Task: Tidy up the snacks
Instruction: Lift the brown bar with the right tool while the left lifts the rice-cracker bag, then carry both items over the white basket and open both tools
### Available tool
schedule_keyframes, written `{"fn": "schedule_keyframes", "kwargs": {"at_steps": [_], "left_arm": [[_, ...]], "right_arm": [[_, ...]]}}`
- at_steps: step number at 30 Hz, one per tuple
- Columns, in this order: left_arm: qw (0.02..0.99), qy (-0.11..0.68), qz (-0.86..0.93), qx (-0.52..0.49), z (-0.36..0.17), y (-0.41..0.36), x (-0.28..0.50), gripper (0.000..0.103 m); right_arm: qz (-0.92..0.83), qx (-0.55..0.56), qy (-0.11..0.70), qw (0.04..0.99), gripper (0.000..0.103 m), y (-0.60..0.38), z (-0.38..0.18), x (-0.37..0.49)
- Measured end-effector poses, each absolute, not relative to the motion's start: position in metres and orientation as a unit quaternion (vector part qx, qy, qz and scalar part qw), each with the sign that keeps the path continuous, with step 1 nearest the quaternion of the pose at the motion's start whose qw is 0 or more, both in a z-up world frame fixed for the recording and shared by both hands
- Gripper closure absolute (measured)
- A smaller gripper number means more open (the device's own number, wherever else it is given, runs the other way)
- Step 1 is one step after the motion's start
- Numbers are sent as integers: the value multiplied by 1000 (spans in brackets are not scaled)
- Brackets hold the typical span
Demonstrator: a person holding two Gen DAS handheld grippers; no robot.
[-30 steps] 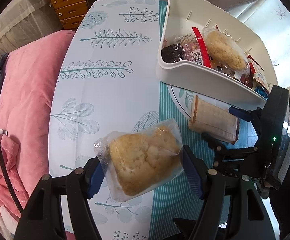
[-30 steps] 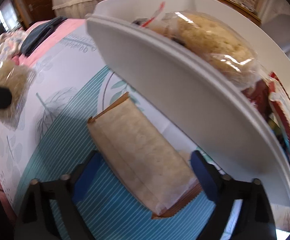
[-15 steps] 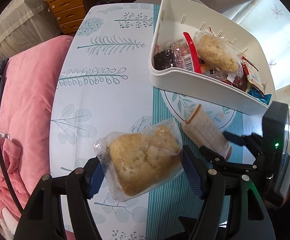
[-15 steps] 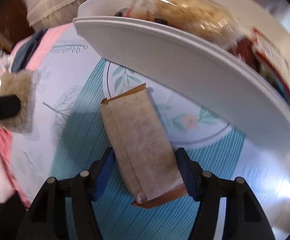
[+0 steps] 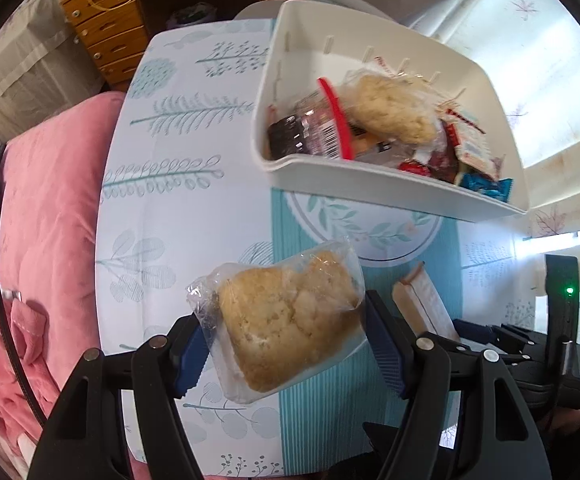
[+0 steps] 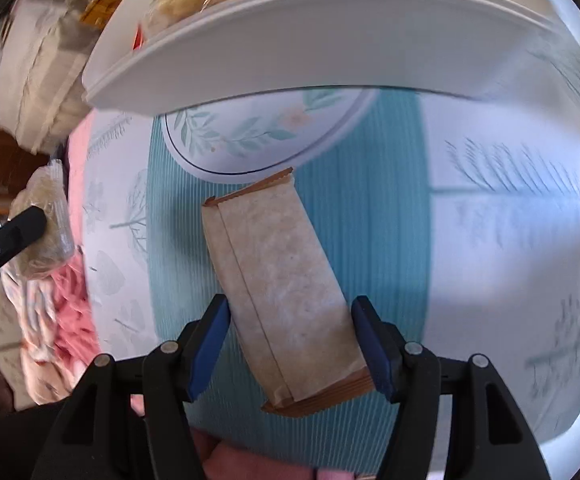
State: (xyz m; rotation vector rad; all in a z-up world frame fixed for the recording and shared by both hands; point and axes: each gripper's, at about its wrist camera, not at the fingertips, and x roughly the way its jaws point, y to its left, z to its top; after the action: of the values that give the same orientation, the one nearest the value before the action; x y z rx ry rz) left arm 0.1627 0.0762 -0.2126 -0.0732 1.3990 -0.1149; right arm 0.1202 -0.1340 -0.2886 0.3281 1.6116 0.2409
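A: How did the left gripper (image 5: 286, 346) stand?

B: Its blue pads were pressed on a bagged cookie (image 5: 282, 316), one at the bag's 9 o'clock side and one at its 3 o'clock side, and the bag hung clear above the patterned tablecloth (image 5: 178, 200).

A: And the right gripper (image 6: 290, 344)?

B: Its jaws had just been closing, and they gripped a tan wafer pack (image 6: 278, 280) near its lower end, about half spread. In the right wrist view the pack ran up toward 11 o'clock, tilted between the pads.

A: Where was that pack from the left wrist view?

B: At 3 o'clock of the cookie, just beside it, with the right gripper's black frame below and beside it.

A: What else was around?

B: A white bin (image 5: 370, 188) sat at 1 o'clock of the cookie, well apart from it. It held another bagged cookie (image 5: 390, 108), a red-edged packet (image 5: 334, 120) and small candies. A pink blanket (image 5: 46, 240) lay at 9 o'clock, off the table's edge, and wooden drawers (image 5: 106, 36) stood at 11 o'clock.

A: Anything in the way?

B: In the right wrist view the bin's near wall spread across the top at 12 o'clock of the pack, blurred.
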Motion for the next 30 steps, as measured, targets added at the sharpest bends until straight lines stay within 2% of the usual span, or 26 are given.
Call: {"fn": "schedule_keyframes", "kwargs": {"at_steps": [4, 14, 22, 30], "left_arm": [[758, 647, -76, -29, -198, 65, 173, 34], [770, 626, -126, -16, -150, 29, 209, 34], [796, 590, -130, -7, -123, 12, 254, 34], [823, 554, -125, -17, -131, 2, 295, 34]], "right_arm": [[88, 173, 708, 679, 40, -155, -262, 112], [105, 173, 619, 759, 40, -181, -180, 141], [106, 182, 566, 797, 40, -186, -156, 189], [102, 210, 528, 816, 40, -187, -156, 224]]}}
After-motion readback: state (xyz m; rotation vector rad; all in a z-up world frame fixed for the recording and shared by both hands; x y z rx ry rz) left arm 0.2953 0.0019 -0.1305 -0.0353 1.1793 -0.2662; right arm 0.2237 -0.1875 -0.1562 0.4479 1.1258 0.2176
